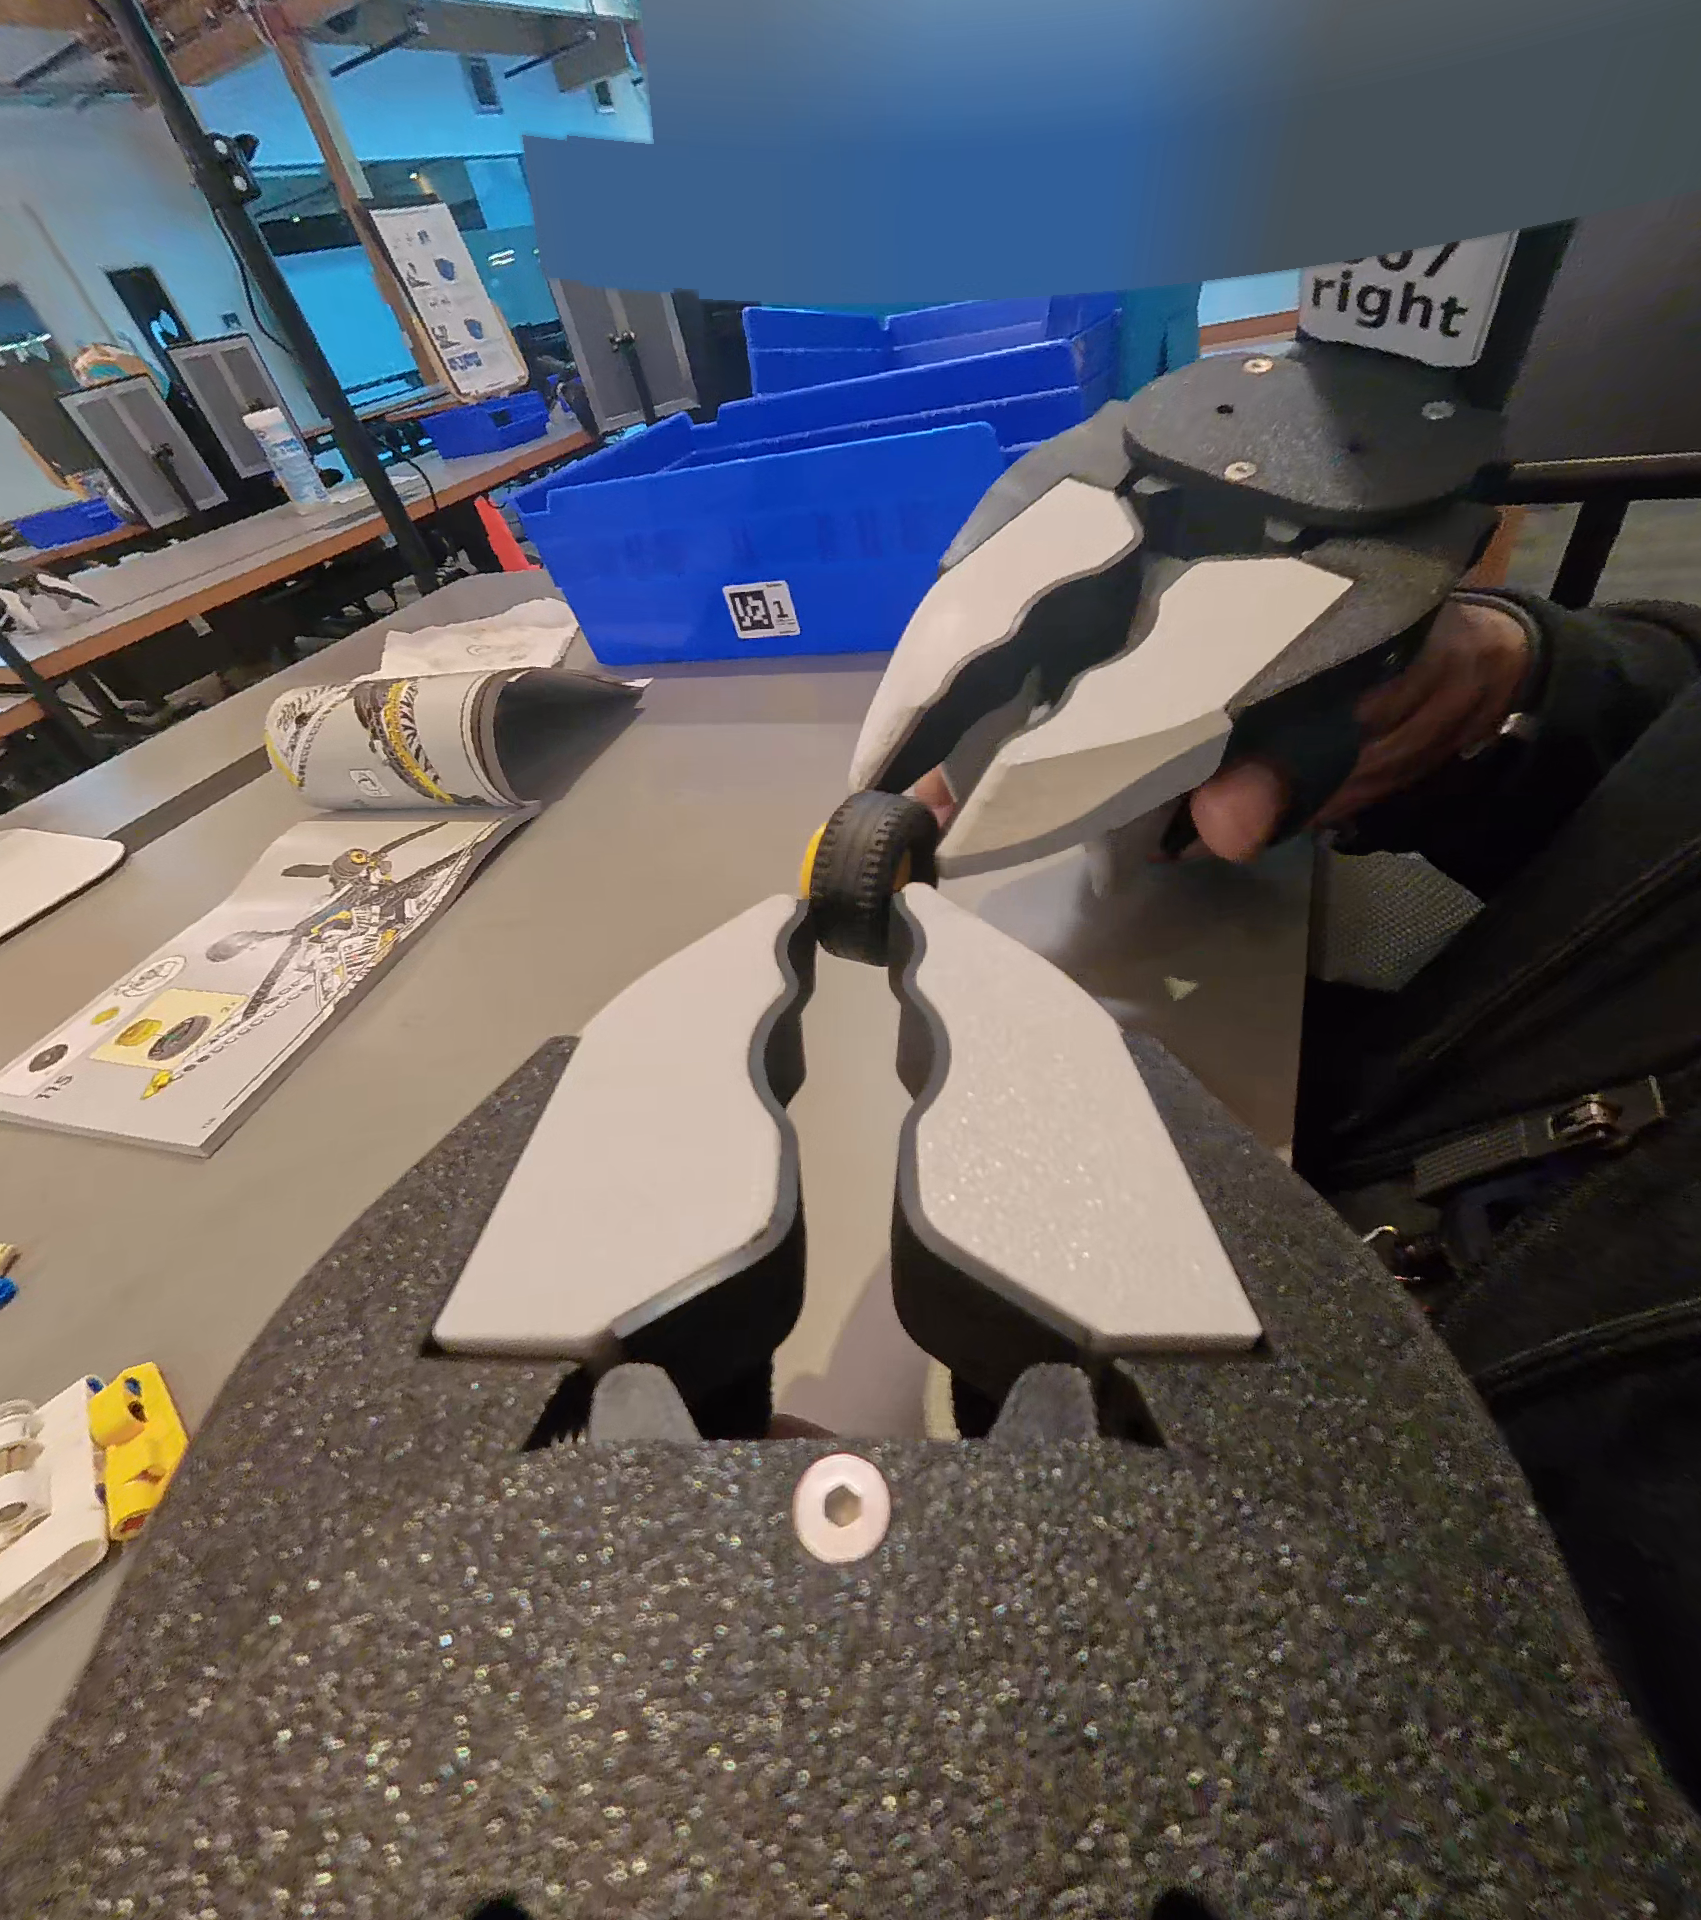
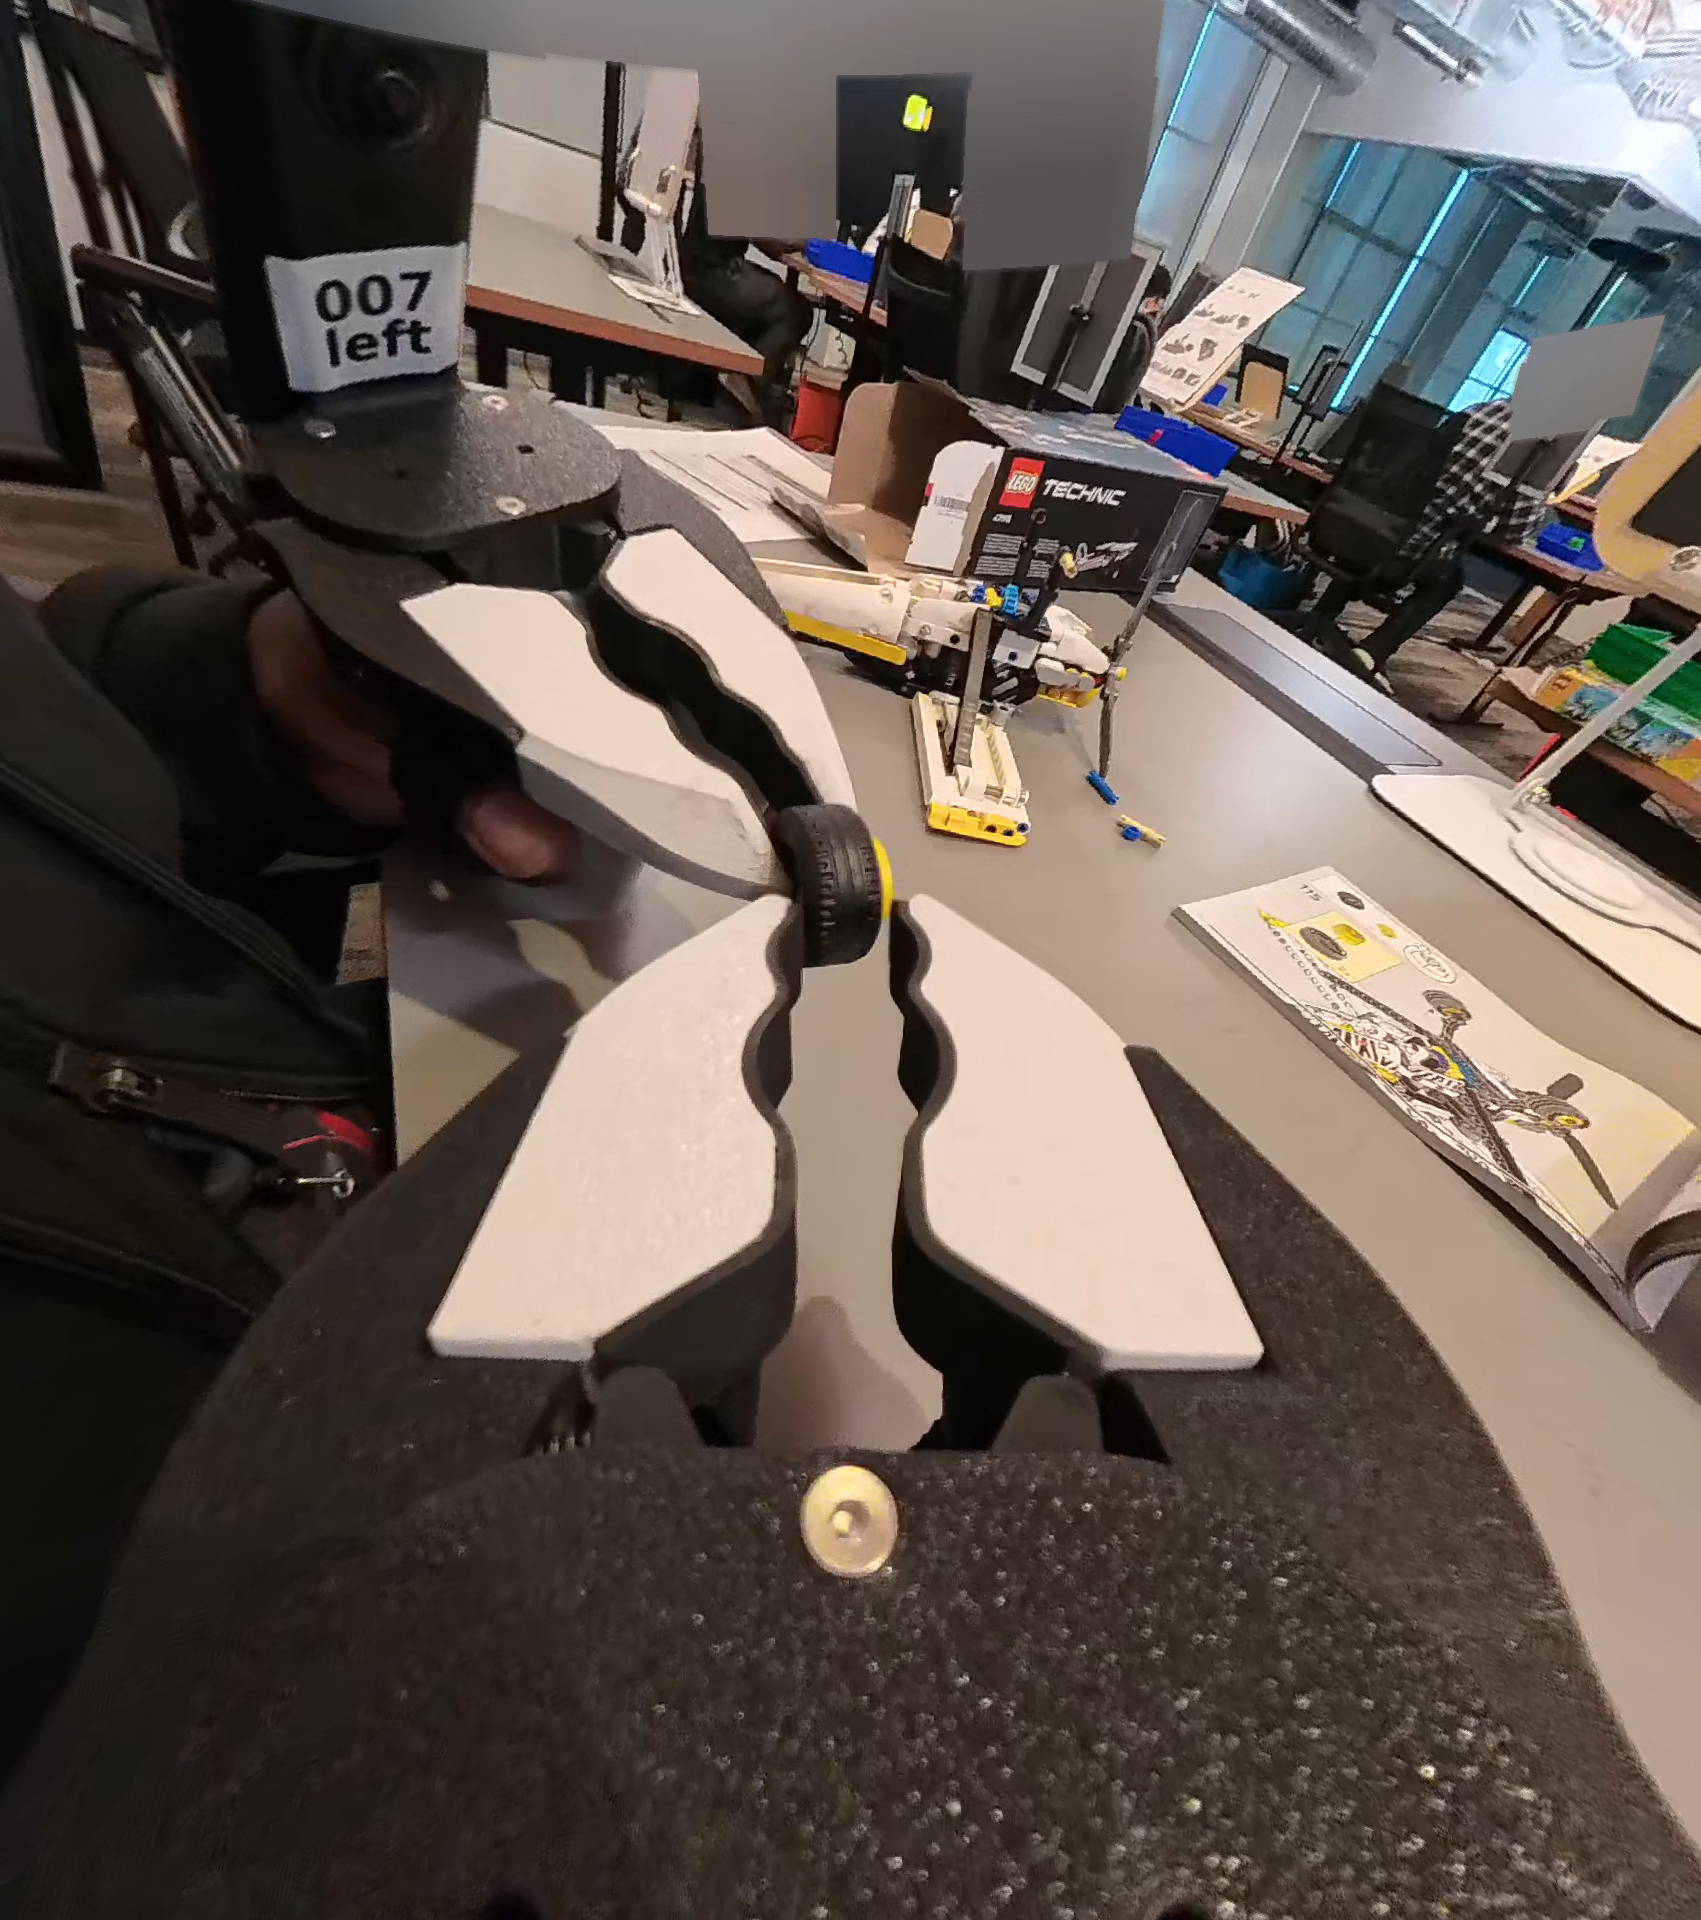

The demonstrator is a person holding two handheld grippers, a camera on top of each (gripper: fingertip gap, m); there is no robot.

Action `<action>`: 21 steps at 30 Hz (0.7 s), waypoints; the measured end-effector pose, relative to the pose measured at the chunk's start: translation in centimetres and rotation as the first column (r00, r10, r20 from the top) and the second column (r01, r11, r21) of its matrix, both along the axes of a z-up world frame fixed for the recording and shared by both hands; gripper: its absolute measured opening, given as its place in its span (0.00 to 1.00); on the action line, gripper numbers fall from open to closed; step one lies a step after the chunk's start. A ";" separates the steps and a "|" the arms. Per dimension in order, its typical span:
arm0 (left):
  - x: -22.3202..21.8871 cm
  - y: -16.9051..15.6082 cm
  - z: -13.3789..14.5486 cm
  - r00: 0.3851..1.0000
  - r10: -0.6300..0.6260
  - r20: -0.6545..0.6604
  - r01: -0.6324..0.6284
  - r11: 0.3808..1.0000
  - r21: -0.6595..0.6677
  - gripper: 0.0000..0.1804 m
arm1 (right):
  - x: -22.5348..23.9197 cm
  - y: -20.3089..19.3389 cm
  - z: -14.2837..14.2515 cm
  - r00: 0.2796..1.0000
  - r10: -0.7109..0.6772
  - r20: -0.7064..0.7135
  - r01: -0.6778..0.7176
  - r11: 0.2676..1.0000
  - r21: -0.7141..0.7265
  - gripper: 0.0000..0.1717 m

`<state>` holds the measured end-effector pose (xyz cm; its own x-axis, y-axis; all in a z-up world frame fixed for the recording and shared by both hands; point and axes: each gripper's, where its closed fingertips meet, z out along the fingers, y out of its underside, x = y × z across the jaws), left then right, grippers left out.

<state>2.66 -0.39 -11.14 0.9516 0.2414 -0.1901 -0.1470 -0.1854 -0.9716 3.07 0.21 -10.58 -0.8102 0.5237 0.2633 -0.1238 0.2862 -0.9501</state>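
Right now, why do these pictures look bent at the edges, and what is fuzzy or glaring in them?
Left wrist view: wide-angle bending curves the table and blue bins; a smooth patch covers the top; the small wheel is slightly soft. Right wrist view: same bulge; bright windows glare; the toy aircraft model stays fairly sharp.
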 end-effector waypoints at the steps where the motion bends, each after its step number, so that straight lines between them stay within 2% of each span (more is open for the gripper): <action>1: 0.1 0.0 0.0 1.000 -0.006 -0.004 0.006 1.000 -0.003 0.08 | 0.0 -0.1 -0.1 1.000 0.007 0.003 -0.007 1.000 0.008 0.09; 6: 0.3 0.1 0.0 1.000 -0.010 -0.019 0.010 1.000 -0.002 0.08 | 0.1 -0.3 -0.1 1.000 0.002 -0.028 -0.001 0.999 0.049 0.08; 12: -0.2 0.1 -0.2 0.985 0.142 -0.097 -0.145 0.989 -0.025 0.07 | -0.5 -0.3 0.0 0.978 -0.149 -0.149 0.163 0.983 0.089 0.07; 16: -0.2 0.1 -0.5 0.958 0.197 -0.206 -0.214 0.975 -0.063 0.07 | -0.5 -0.2 -0.2 0.950 -0.227 -0.214 0.256 0.960 0.114 0.07; 21: 0.0 0.1 -0.1 0.942 0.214 -0.260 -0.234 0.971 -0.047 0.07 | -0.3 -0.3 0.4 0.913 -0.297 -0.278 0.333 0.939 0.091 0.07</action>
